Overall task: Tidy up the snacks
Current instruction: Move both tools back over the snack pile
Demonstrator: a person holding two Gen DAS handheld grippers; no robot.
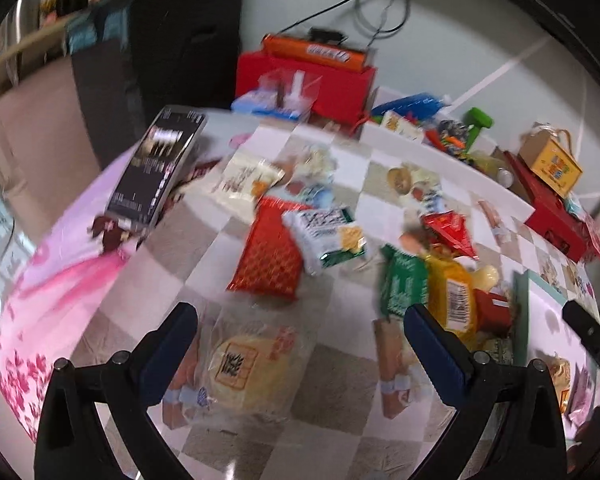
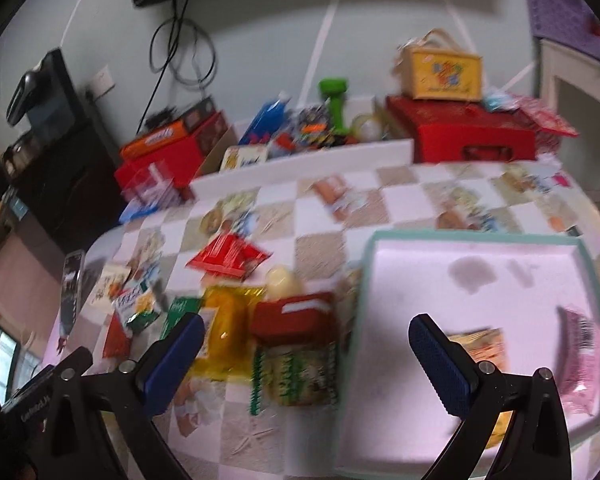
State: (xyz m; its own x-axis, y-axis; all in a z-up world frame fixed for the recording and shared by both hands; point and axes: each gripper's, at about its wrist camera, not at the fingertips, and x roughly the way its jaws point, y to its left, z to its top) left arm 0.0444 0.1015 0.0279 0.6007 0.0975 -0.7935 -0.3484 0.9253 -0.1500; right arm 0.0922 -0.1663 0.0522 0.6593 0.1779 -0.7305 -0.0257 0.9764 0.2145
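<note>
Both views are blurred. Snack packets lie scattered on a checked tablecloth (image 1: 332, 376). My left gripper (image 1: 300, 324) is open and empty above a clear-wrapped round pastry (image 1: 244, 368); ahead lie a red packet (image 1: 270, 258), a white and green cracker packet (image 1: 328, 236) and a yellow packet (image 1: 452, 296). My right gripper (image 2: 306, 336) is open and empty, over the left edge of a white tray with a green rim (image 2: 476, 236). The tray holds a pink packet (image 2: 580, 360) and a yellow packet (image 2: 480, 344). A red box (image 2: 296, 316) and a green-edged packet (image 2: 296, 372) lie beside the tray.
A dark book (image 1: 156, 164) leans at the table's left edge on a pink cloth. Red boxes (image 2: 460, 132), a yellow carton (image 2: 444, 70), a green dumbbell (image 2: 336, 100) and more packets crowd the far side by the wall. A dark cabinet (image 1: 160, 48) stands far left.
</note>
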